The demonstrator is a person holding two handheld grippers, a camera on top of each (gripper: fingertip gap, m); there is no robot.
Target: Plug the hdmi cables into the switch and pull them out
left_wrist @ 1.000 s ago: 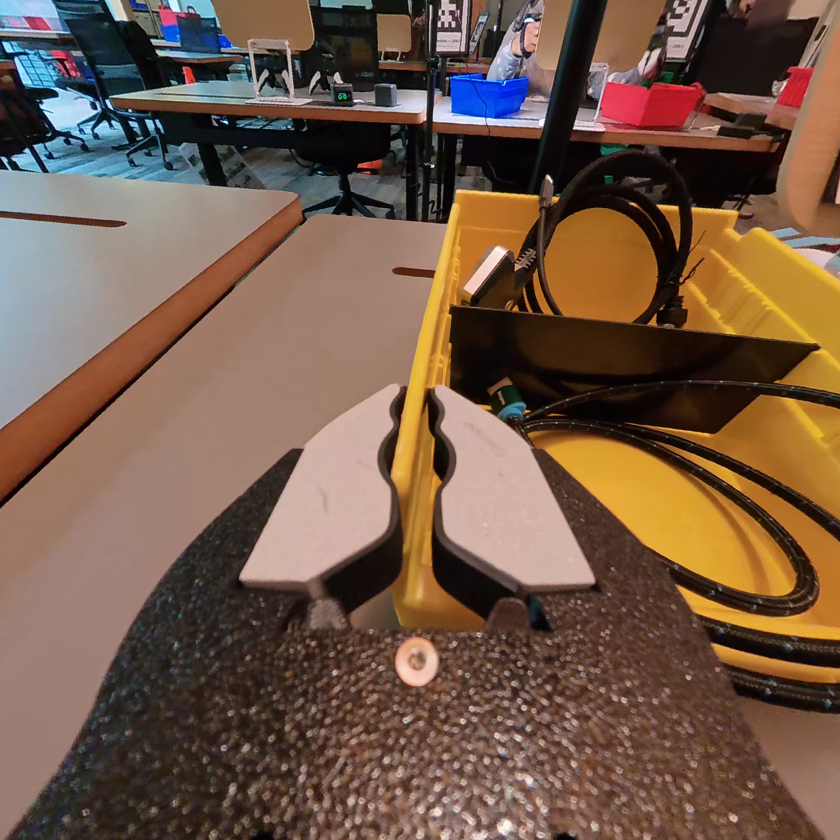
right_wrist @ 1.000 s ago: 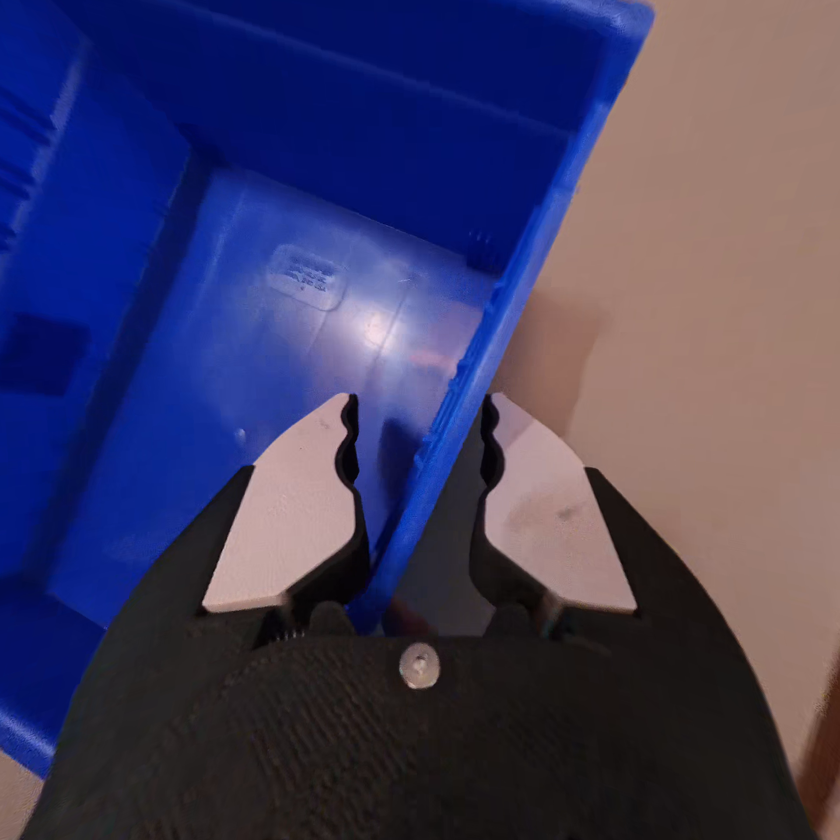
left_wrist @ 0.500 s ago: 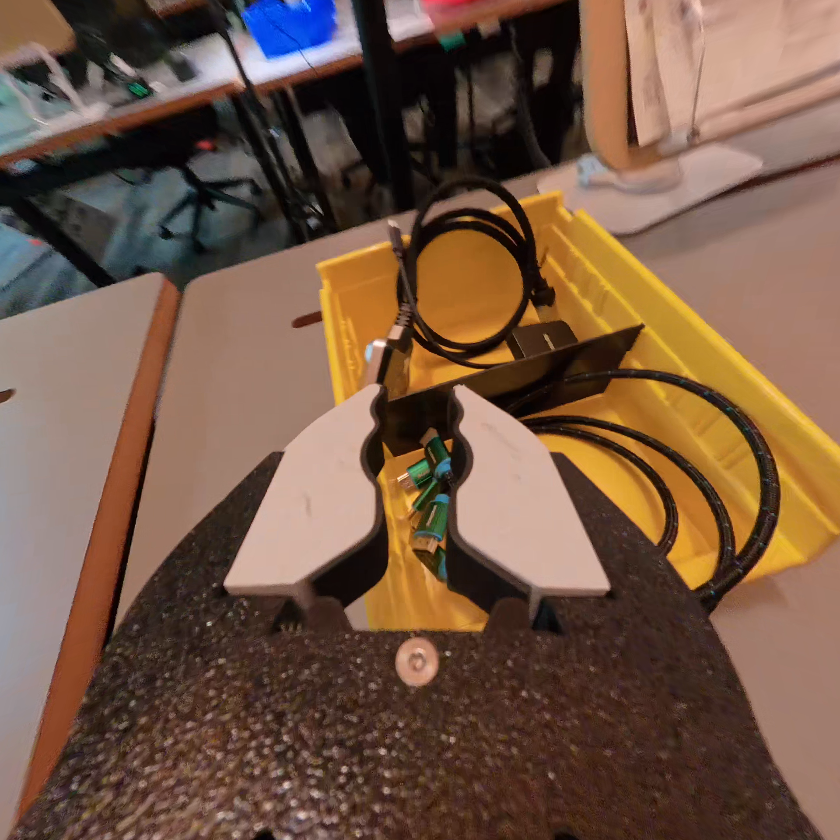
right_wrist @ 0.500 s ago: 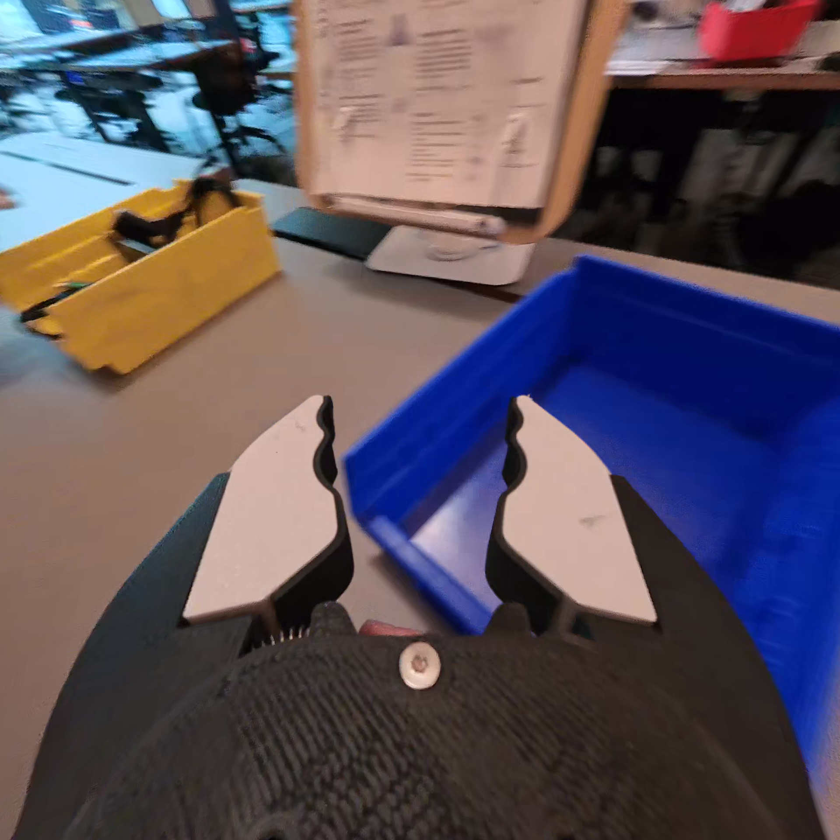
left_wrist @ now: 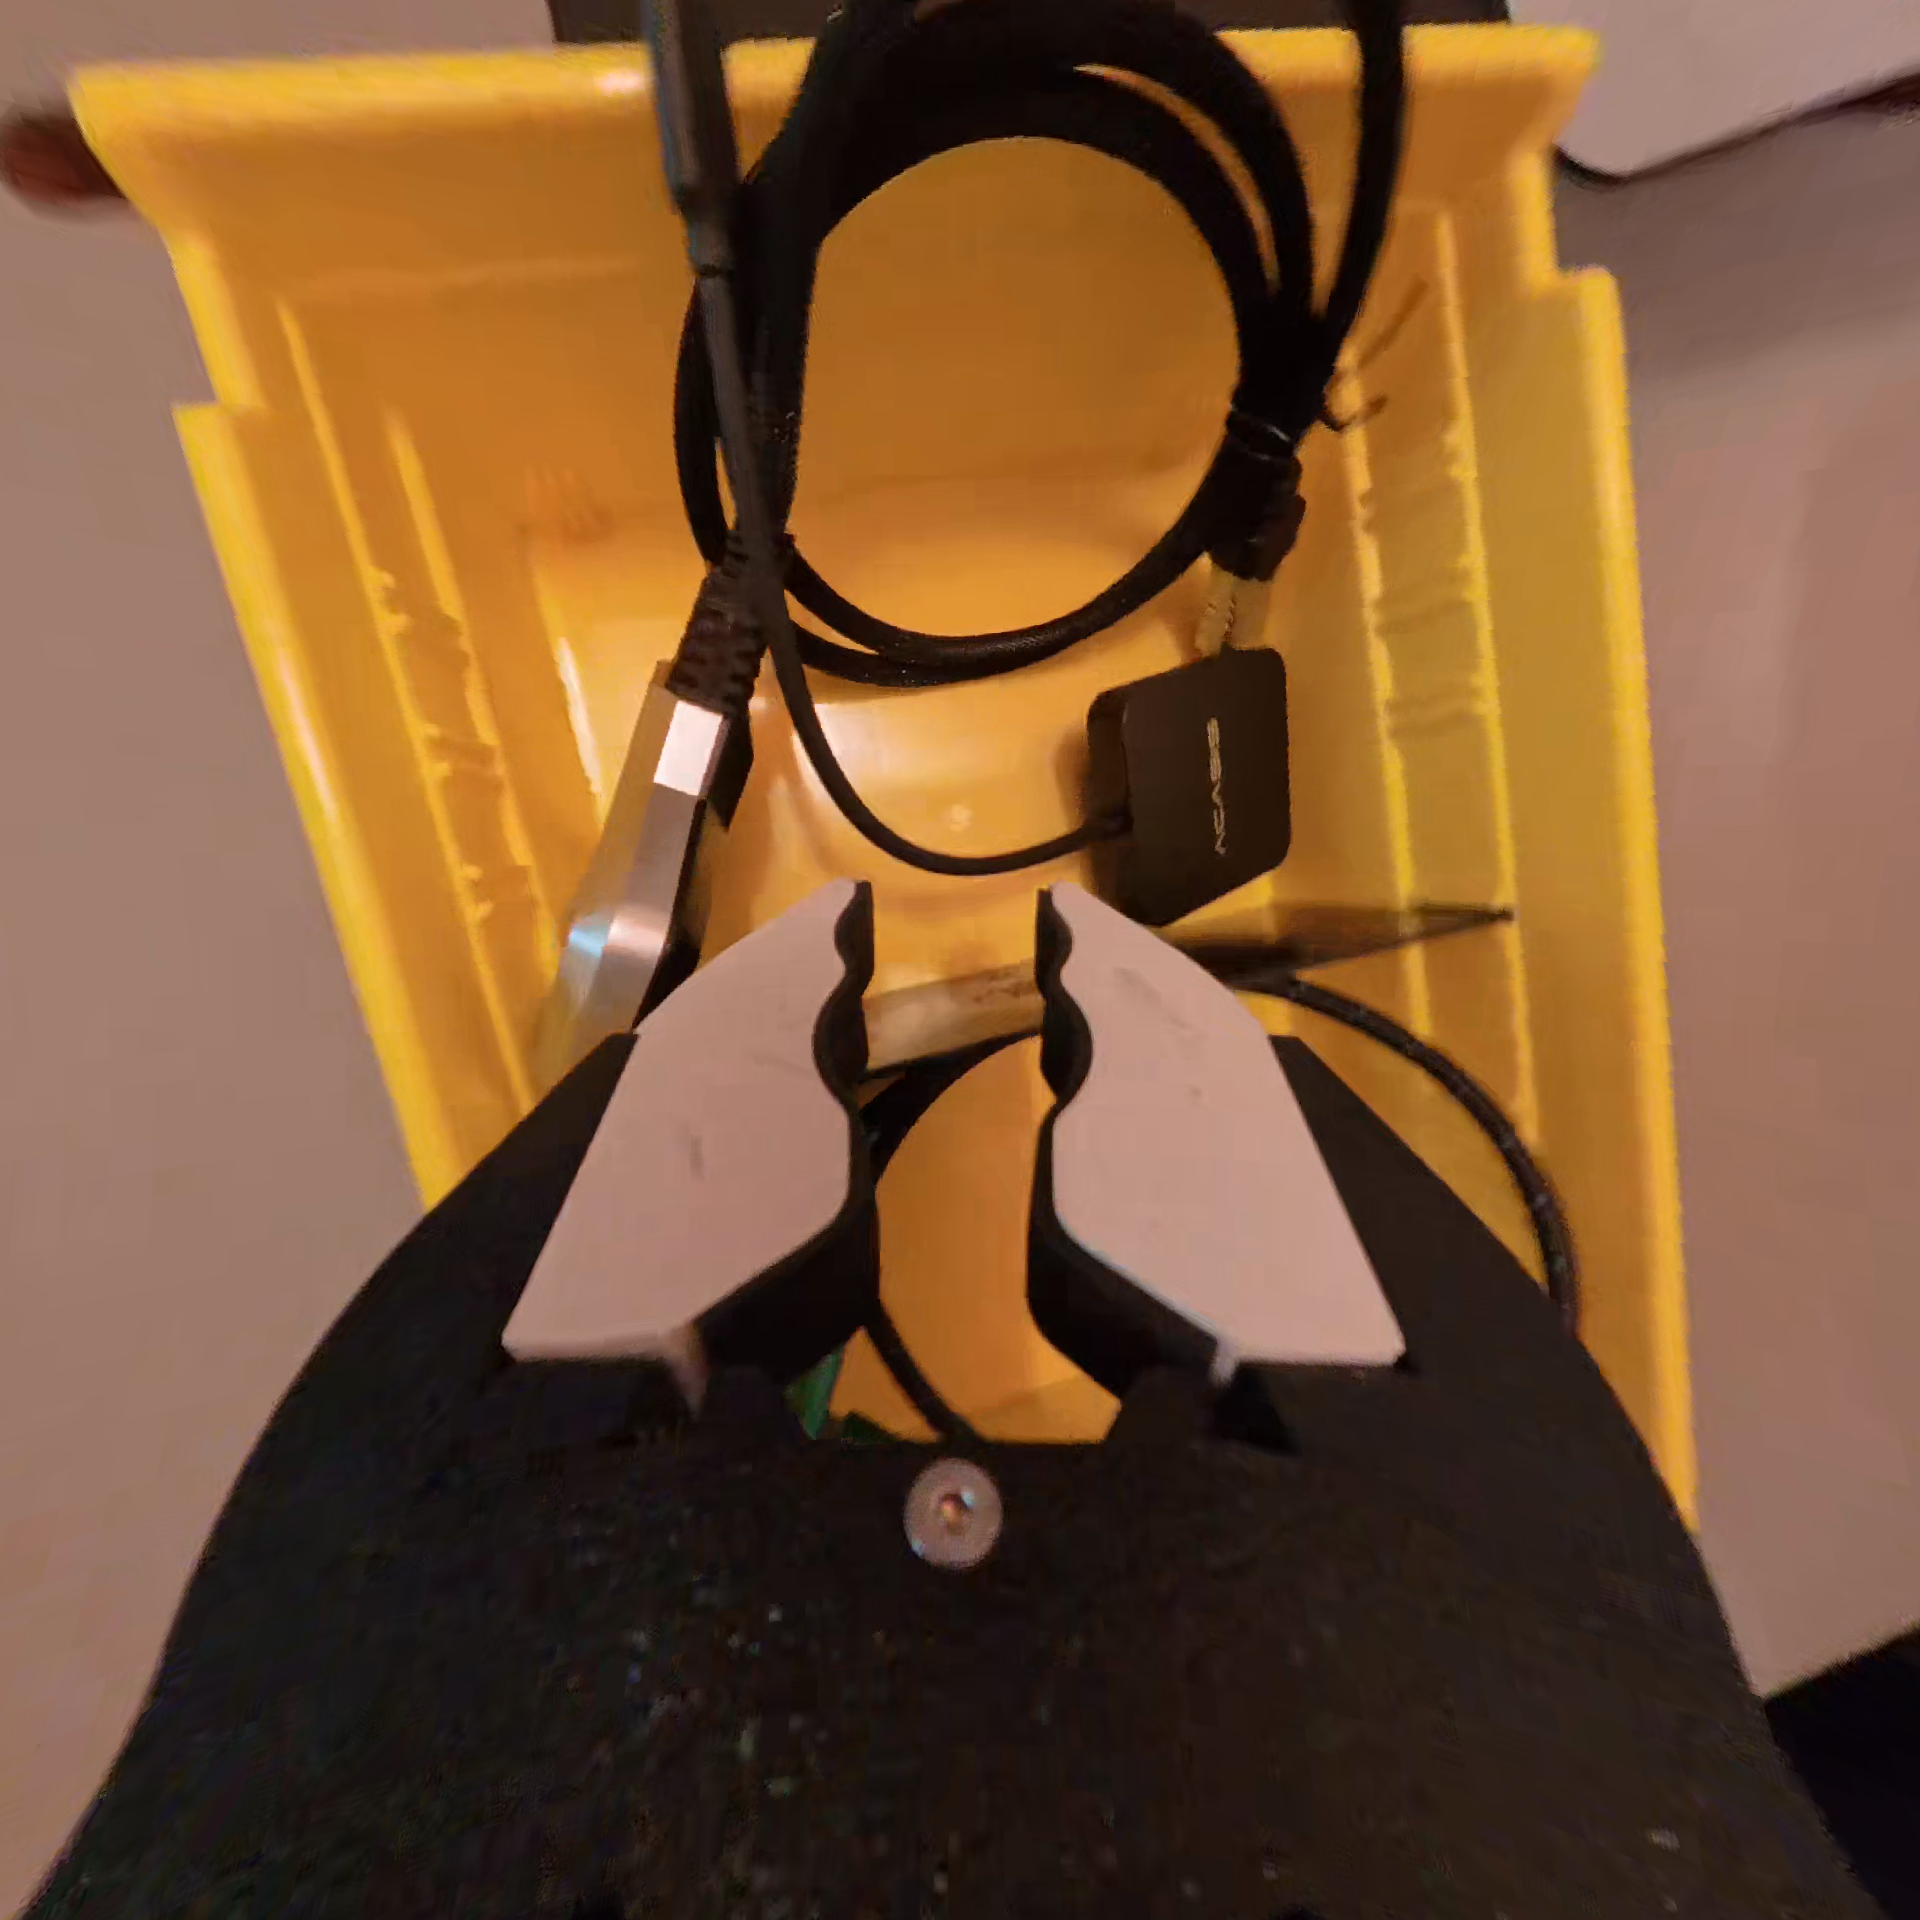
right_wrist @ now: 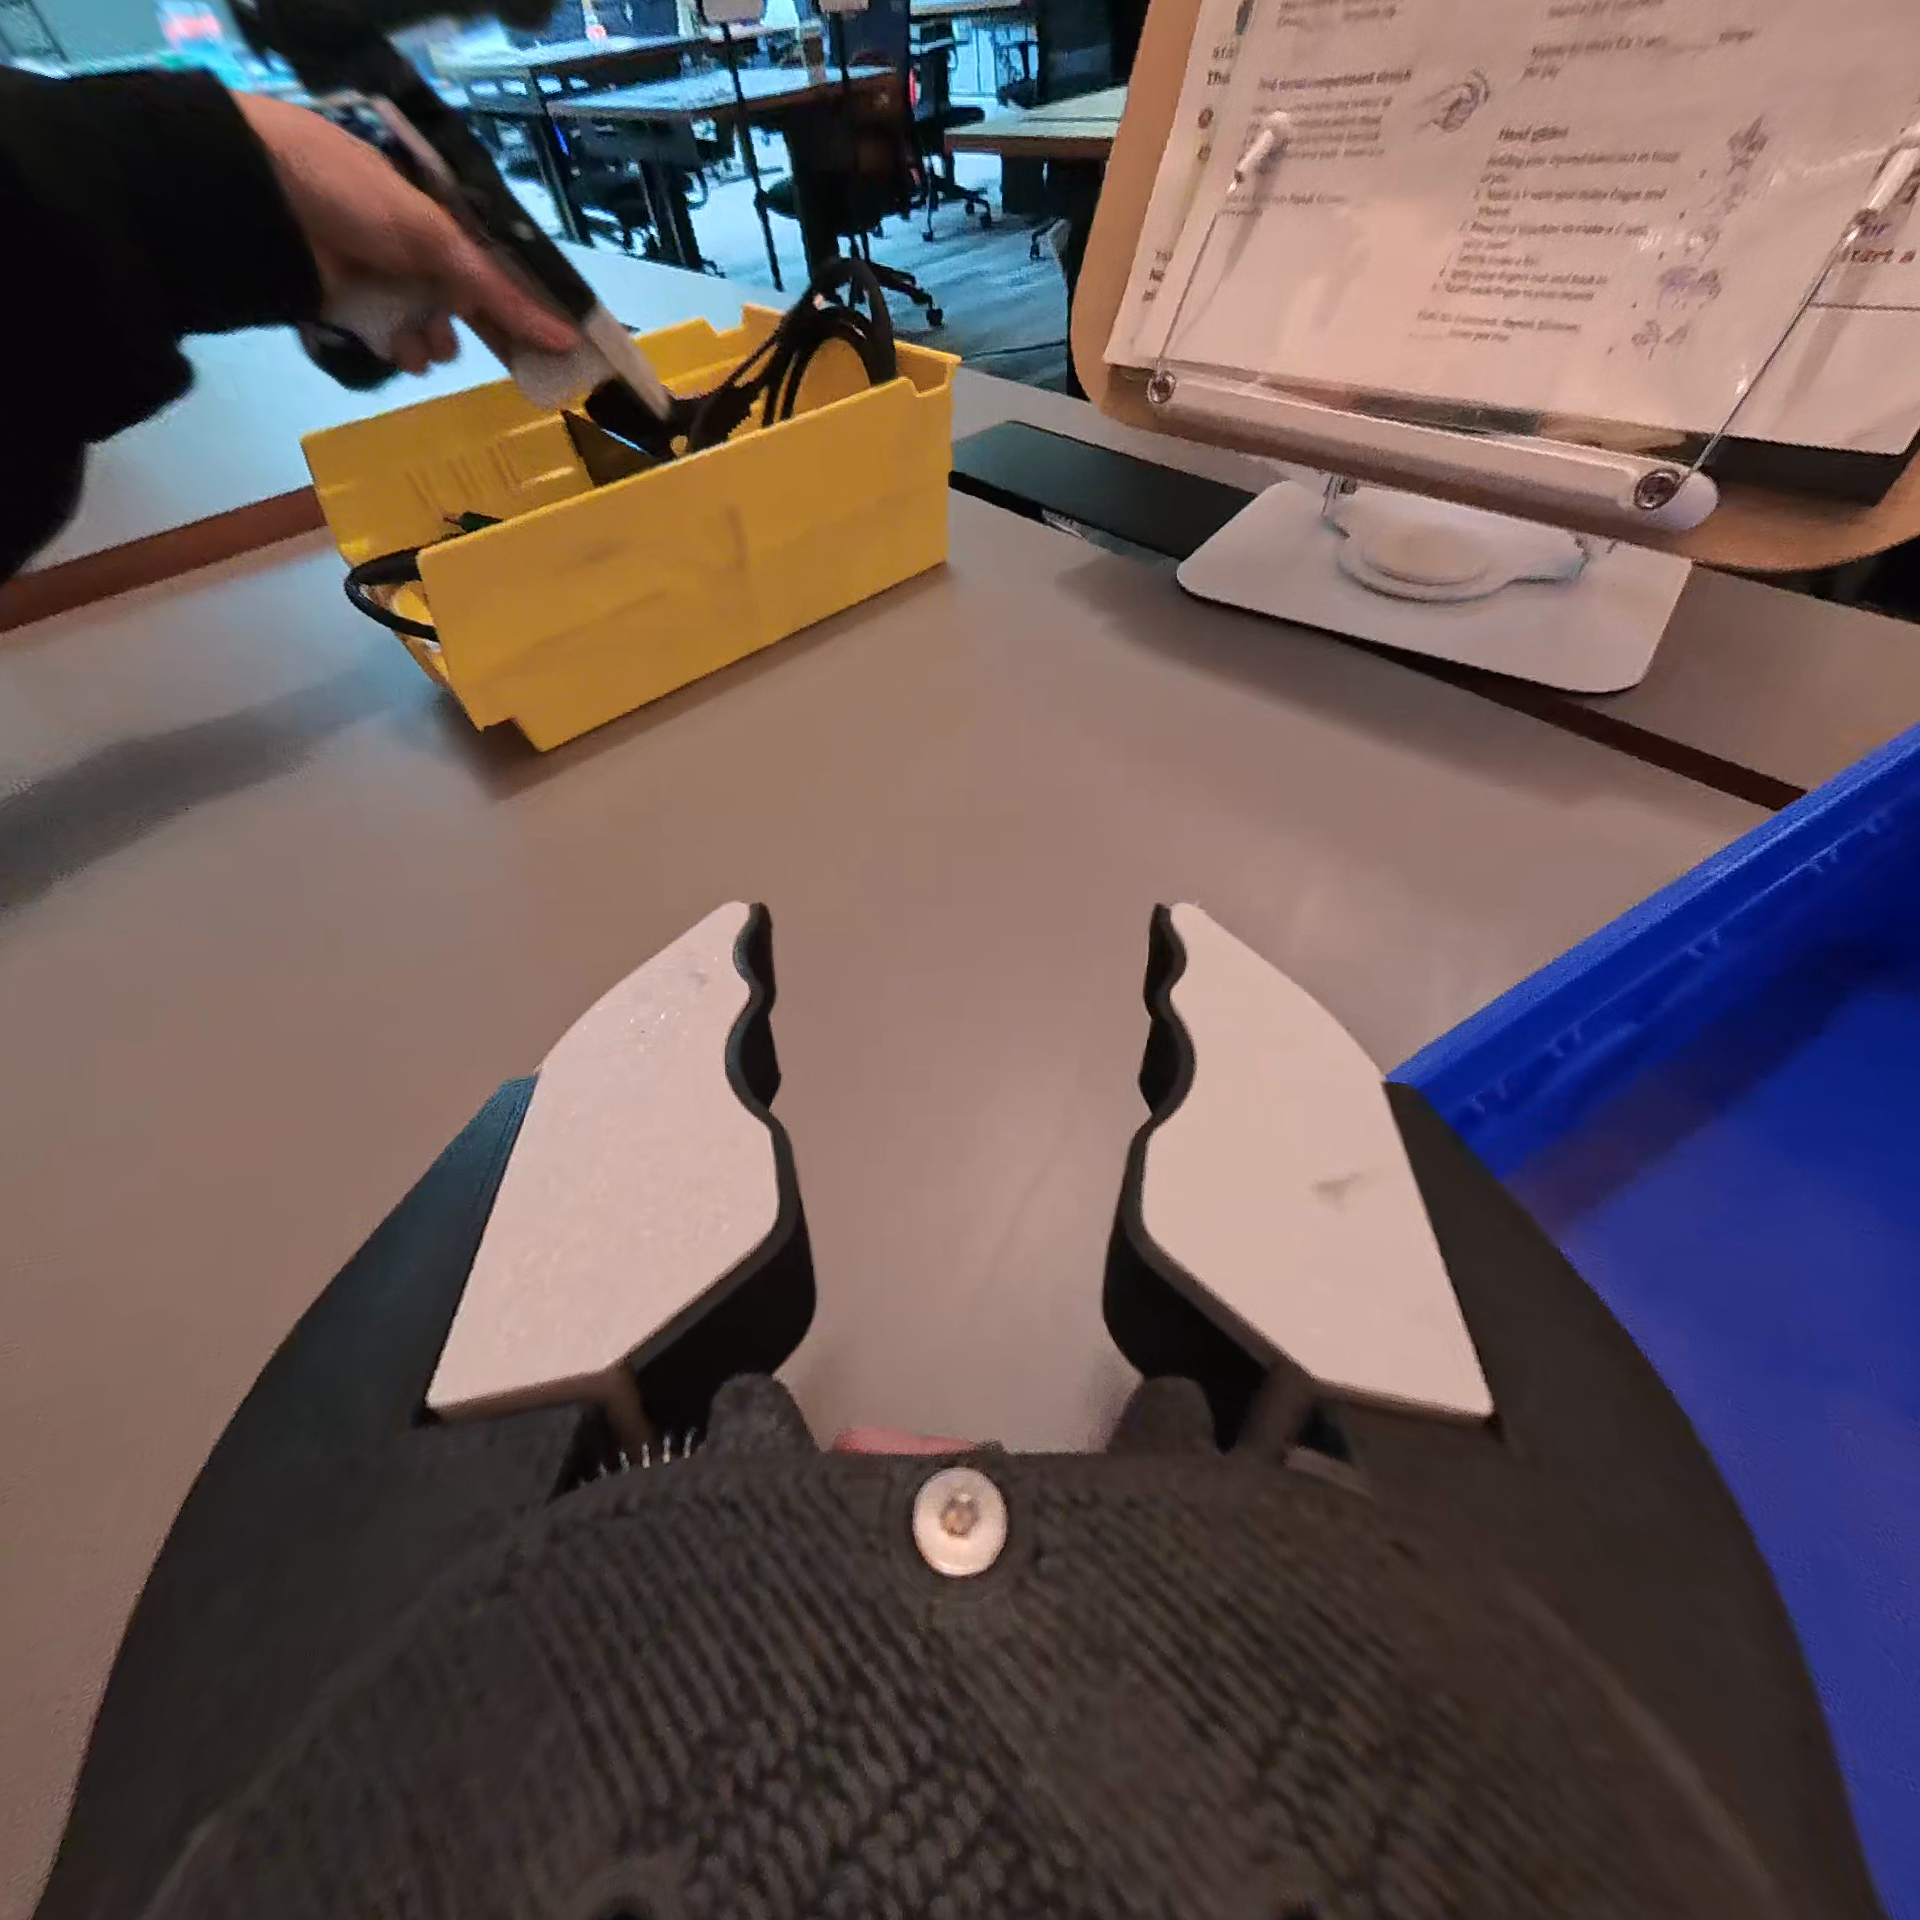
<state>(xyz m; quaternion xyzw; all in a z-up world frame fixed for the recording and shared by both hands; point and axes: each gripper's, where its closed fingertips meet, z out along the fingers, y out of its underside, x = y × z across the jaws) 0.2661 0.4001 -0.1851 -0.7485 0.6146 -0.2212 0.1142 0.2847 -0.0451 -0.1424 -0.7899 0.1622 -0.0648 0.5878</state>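
The left hand-held gripper (left_wrist: 954, 940) hung spread over the yellow bin (left_wrist: 343, 540) of black cables (left_wrist: 1039, 623). The right hand-held gripper (right_wrist: 961, 935) was spread wide above the desk (right_wrist: 935, 790).

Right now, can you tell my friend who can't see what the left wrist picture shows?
The open left gripper hangs empty over a yellow bin seen from above. Beyond a dark divider, the far compartment holds a coiled black cable, a small black box and a silver switch leaning on the left wall. Another black cable loops through the near compartment.
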